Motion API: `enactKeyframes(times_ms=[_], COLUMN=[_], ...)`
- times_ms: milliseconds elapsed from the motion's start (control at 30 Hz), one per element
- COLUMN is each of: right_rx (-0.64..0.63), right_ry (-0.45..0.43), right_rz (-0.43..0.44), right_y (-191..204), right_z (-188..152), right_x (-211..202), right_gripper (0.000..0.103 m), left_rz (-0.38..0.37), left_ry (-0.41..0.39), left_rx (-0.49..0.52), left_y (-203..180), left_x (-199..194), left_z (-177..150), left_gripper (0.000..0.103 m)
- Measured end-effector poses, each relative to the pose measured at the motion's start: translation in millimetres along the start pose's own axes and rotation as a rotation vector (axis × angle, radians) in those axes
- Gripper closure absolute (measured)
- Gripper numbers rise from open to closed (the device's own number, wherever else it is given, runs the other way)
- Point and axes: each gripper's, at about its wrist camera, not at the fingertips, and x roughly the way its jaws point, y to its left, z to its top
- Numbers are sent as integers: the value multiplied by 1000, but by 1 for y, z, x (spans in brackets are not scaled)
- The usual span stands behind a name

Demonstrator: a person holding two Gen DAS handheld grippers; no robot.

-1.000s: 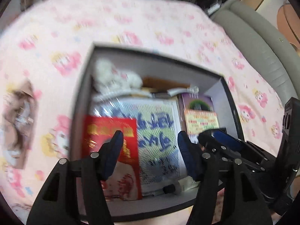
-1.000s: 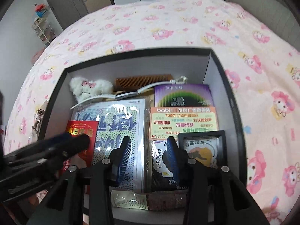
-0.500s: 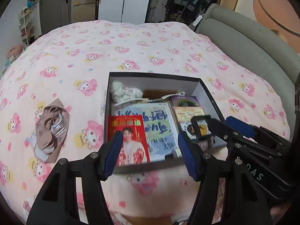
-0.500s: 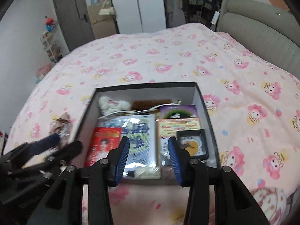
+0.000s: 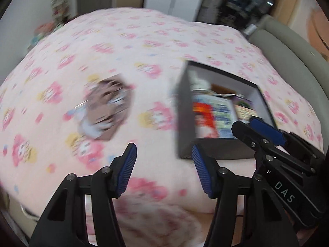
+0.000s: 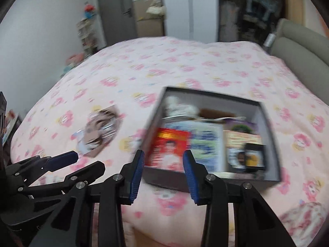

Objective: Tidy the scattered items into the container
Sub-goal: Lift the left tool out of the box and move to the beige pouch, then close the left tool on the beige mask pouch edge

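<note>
A dark box (image 6: 267, 113) with white inner walls lies on the pink bed and holds a red card (image 6: 169, 146), a blue-and-white packet (image 6: 205, 142), a white plush (image 6: 181, 107) and several other flat items. It also shows in the left wrist view (image 5: 185, 111). A brown printed card (image 5: 107, 107) lies loose on the bedspread left of the box, also seen in the right wrist view (image 6: 100, 127). My left gripper (image 5: 164, 168) is open and empty above the bedspread, between card and box. My right gripper (image 6: 163, 170) is open and empty, near the box's front left corner.
The pink patterned bedspread (image 6: 164, 65) covers the bed. A grey padded headboard (image 6: 300, 53) runs along the right. A grey door (image 6: 117, 10), boxes and shelves stand beyond the bed's far end. A patterned cloth (image 5: 156, 222) lies at the near edge.
Both grippers have pulled back from the box and swung left. The loose brown card now sits nearer the middle of the left wrist view. Both views are motion-blurred.
</note>
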Motion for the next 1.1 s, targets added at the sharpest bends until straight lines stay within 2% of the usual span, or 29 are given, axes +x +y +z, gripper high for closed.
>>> enactKeyframes(times_ms=[133, 233, 367, 533, 667, 800, 900, 933, 967, 1000, 1033, 1100], right_rx=[-34, 22, 23, 17, 49, 73, 83, 77, 72, 71, 69, 61], right_ry=[40, 168, 259, 362, 411, 449, 473, 473, 465, 450, 437, 408], right_rz=[133, 280, 255, 234, 211, 209, 245, 253, 258, 264, 272, 314], right_y=[48, 70, 89, 105, 108, 109, 112, 114, 114, 114, 113, 114], right_z=[5, 11, 11, 10, 12, 9, 5, 4, 3, 4, 4, 7], right_x=[32, 77, 128, 188, 221, 244, 261, 265, 267, 266, 263, 249], right_gripper=[69, 69, 68, 68, 68, 68, 65, 66, 70, 83, 89, 96], left_rz=[53, 65, 33, -32, -81, -59, -87, -110, -134, -141, -150, -179], left_ry=[41, 87, 115, 184, 255, 305, 351, 373, 385, 383, 371, 360], left_rx=[-141, -271, -371, -452, -475, -464, -473, -491, -501, -503, -504, -509], left_y=[68, 115, 159, 184, 191, 197, 203, 206, 206, 206, 204, 200], left_x=[8, 25, 50, 93, 121, 145, 168, 175, 178, 177, 172, 162], left_z=[0, 2, 4, 17, 27, 35, 40, 39, 38, 38, 37, 35], left_gripper=[45, 45, 46, 46, 47, 47, 47, 47, 52, 57, 60, 73])
